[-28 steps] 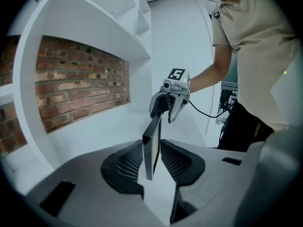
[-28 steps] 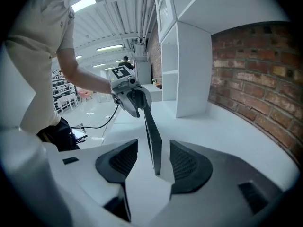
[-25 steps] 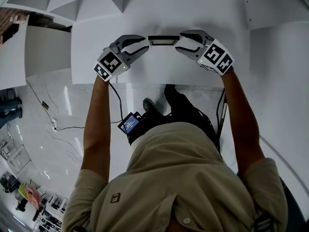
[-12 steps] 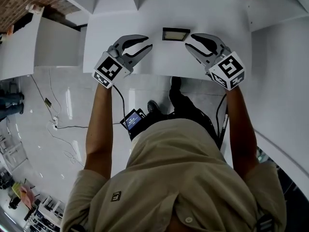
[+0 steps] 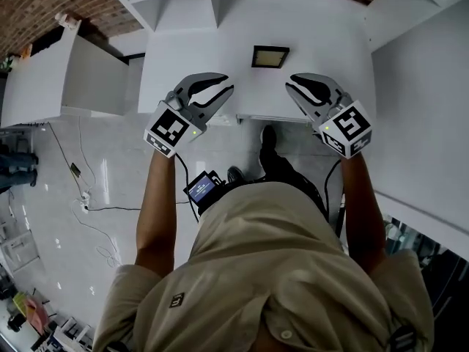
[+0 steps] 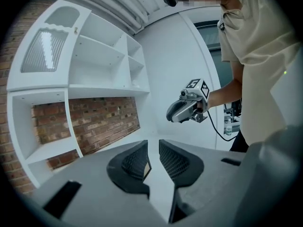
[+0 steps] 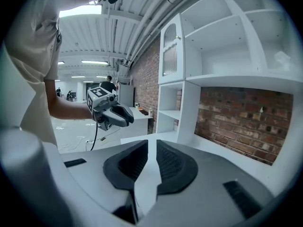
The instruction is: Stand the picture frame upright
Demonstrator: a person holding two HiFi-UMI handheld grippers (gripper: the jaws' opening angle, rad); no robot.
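Picture frame (image 5: 270, 56) beyond the fingers (image 5: 218, 95)

A flat white tabletop (image 5: 322, 35) stands before a red brick wall (image 5: 37, 6), and against that wall rises a white shelf unit of open compartments (image 6: 99, 56) with a ribbed-glass door (image 6: 47, 51) in its upper corner. A lower white counter (image 5: 44, 79) stands to the left of the table, over a glossy pale tiled floor (image 5: 95, 160). Near the table's front edge a black shoe (image 5: 267, 139) rests on that floor, and a small black device with a lit blue screen (image 5: 199, 188) sits at the hem of a beige shirt (image 5: 278, 270).
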